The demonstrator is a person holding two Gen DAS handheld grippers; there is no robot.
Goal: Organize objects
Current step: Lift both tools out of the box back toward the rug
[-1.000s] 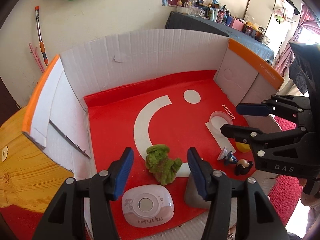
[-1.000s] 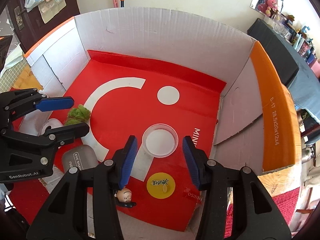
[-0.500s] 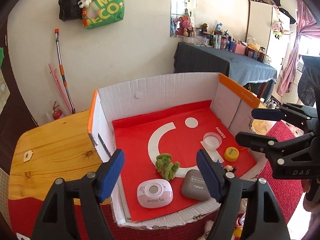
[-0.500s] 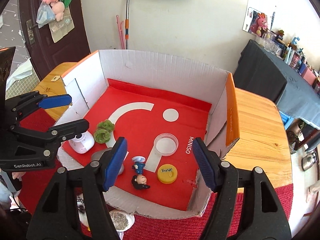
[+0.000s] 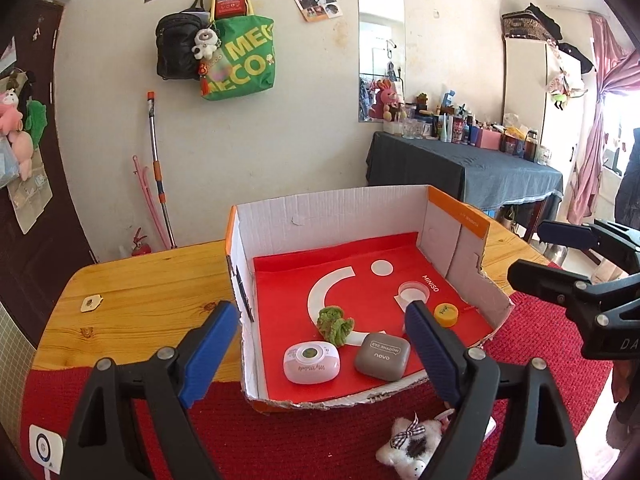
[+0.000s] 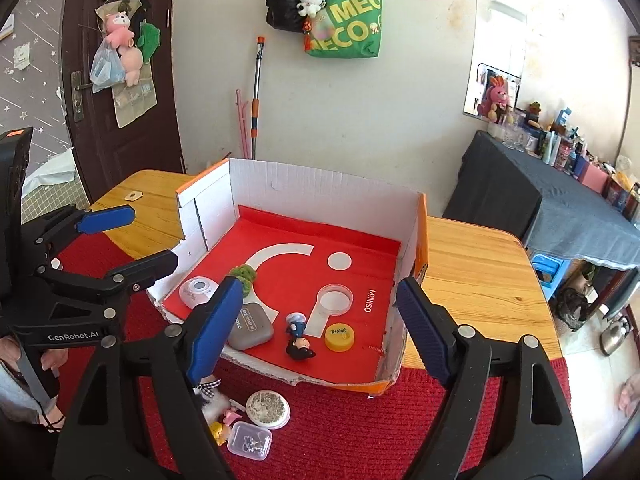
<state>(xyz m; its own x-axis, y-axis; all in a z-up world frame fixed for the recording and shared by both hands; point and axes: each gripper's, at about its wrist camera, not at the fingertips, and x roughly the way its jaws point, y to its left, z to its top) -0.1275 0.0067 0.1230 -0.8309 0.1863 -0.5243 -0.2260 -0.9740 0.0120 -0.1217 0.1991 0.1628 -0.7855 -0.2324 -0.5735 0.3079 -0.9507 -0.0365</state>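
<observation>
A cardboard box (image 5: 332,220) (image 6: 320,184) with a red floor stands on the wooden table. In it lie a pink-white case (image 5: 311,362) (image 6: 197,289), a grey eye-shadow case (image 5: 383,356) (image 6: 251,327), a green fuzzy toy (image 5: 334,324) (image 6: 245,274), a clear lid (image 5: 412,291) (image 6: 335,300), a yellow cap (image 5: 446,314) (image 6: 339,336) and a small figurine (image 6: 298,338). My left gripper (image 5: 320,354) and right gripper (image 6: 316,328) are both open and empty, held back above the box's near edge.
On the red mat in front of the box lie a white plush (image 5: 404,442), a round tin (image 6: 267,408) and a clear plastic box (image 6: 250,440). A dark-clothed table with bottles (image 5: 464,168) stands at the back right. A mop (image 5: 154,168) leans on the wall.
Both grippers have pulled up and back from inside the box, so the whole box and the room now show. The objects in the box have not moved.
</observation>
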